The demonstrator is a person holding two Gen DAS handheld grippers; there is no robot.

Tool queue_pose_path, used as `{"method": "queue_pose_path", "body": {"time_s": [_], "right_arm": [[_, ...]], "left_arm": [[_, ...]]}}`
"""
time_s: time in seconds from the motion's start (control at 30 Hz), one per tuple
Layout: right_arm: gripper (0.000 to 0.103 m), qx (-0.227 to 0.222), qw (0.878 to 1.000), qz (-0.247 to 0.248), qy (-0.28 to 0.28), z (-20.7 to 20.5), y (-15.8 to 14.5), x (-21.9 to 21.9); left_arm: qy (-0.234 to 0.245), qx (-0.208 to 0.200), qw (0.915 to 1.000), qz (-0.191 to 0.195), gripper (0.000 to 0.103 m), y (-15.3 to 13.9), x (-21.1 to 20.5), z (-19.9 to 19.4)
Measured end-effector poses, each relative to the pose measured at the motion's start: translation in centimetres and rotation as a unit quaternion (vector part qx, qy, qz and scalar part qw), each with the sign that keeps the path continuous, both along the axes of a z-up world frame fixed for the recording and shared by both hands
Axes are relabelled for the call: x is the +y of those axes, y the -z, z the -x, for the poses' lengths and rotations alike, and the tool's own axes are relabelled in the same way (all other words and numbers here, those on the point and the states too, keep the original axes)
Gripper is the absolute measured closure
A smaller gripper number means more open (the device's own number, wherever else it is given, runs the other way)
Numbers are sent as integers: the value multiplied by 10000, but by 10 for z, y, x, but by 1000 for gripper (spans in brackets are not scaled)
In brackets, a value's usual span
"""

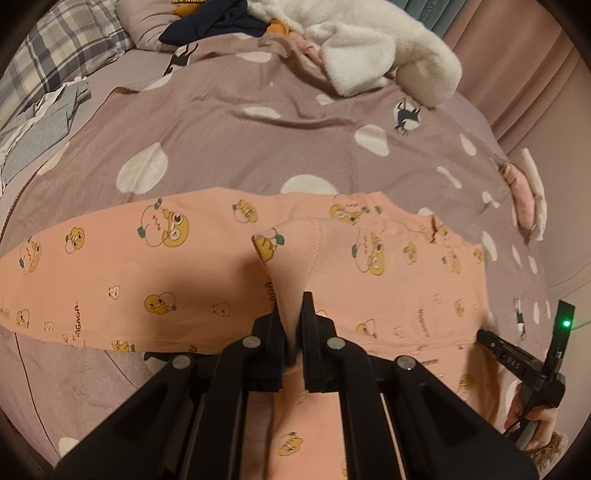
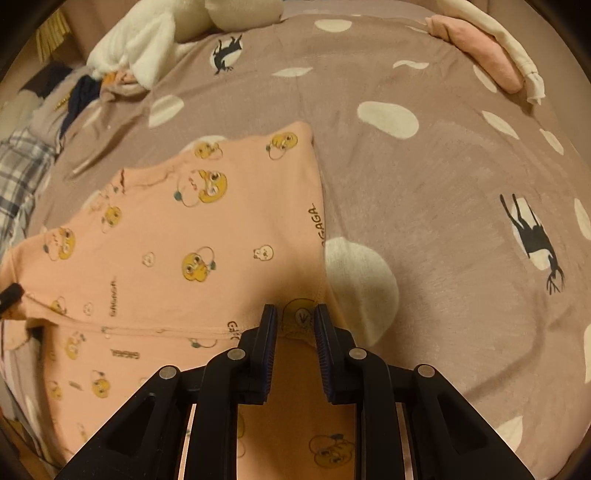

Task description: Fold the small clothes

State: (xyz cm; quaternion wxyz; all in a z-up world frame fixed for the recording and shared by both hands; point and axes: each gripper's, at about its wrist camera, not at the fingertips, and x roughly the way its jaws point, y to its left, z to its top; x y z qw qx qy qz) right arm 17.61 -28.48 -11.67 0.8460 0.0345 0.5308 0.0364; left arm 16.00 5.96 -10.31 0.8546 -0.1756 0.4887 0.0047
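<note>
A pink garment printed with yellow ducks lies spread on a mauve blanket with white spots. My left gripper is shut on a raised fold of this garment, and the cloth peaks up between its fingers. In the right wrist view the same pink garment lies to the left. My right gripper sits at its lower right corner. The jaws stand slightly apart, with the hem bunched between the pads.
A white fluffy garment and dark clothes lie at the far side. A folded pink and cream stack rests at the blanket's far right. Grey plaid bedding is at the left. A person's hand shows at the right edge.
</note>
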Motion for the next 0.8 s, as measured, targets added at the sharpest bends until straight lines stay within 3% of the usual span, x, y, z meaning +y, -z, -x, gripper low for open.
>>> {"method": "queue_pose_path", "body": {"time_s": [0.5,0.8], "right_arm": [[80,1,10000,81,-8,-1,4,2],[80,-25,9999,107,26,-2,5,4]], "left_arm": [[-64,407,9991,-82,91,38,10,-2],[-183,425,9984,-326,74,50,12,-2]]}}
